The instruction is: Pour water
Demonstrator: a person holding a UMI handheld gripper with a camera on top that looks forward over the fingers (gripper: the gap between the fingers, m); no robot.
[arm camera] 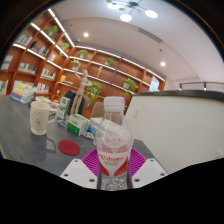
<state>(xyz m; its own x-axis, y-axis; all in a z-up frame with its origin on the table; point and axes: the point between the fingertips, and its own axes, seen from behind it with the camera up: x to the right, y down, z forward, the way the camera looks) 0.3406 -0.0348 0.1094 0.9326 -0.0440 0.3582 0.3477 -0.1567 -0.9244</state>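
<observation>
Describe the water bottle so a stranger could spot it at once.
Start at the grey table below the plant-lined shelves. The water bottle stands upright nearest, between the gripper fingers. Clear plastic, white cap and a pink label distinguish it from the white cup further back.

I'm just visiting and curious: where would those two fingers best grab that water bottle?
Probably around the water bottle's labelled middle, coming straight on from the near side. It stands upright with straight round sides there and narrows toward the cap. The gripper's fingers already flank its lower body.
</observation>
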